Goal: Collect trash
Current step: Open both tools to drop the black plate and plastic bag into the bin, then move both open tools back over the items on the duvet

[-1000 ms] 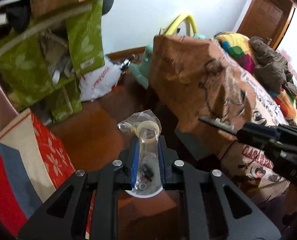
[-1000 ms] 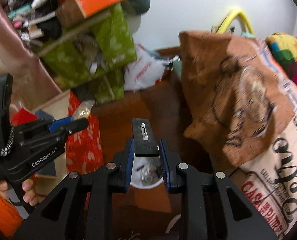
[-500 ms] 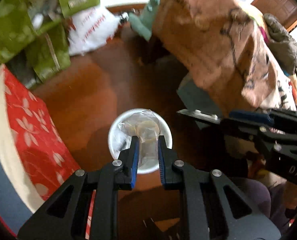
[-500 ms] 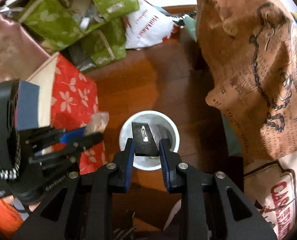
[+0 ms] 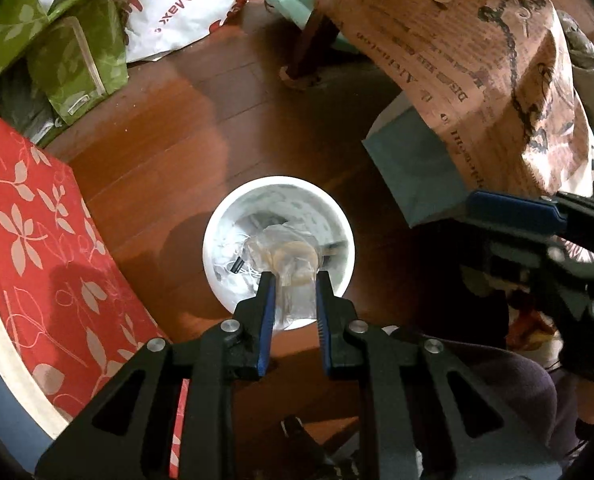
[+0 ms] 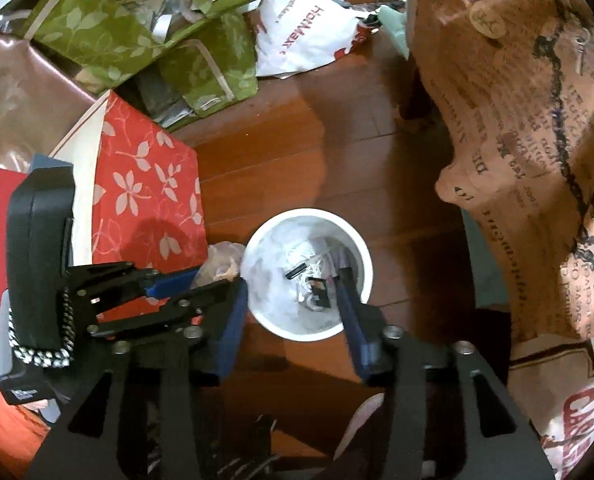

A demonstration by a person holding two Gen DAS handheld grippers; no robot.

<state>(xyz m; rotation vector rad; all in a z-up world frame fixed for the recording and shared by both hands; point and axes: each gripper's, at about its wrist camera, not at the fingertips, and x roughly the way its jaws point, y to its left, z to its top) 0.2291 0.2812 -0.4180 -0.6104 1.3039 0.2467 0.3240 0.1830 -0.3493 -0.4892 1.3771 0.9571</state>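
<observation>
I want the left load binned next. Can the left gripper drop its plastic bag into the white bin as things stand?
Probably yes. The left gripper holds the plastic bag directly over the white bin's open mouth, and the open right gripper is not between them.

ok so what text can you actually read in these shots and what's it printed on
"HotMax" in red: white plastic shopping bag on the wooden floor, also in the right wrist view.
"CASA..." in red, cut off: cream and brown printed cloth.
Newspaper-style lettering on the brown part of that cloth: too distorted to read.
Small white label on the left gripper's black body: too blurred.
</observation>
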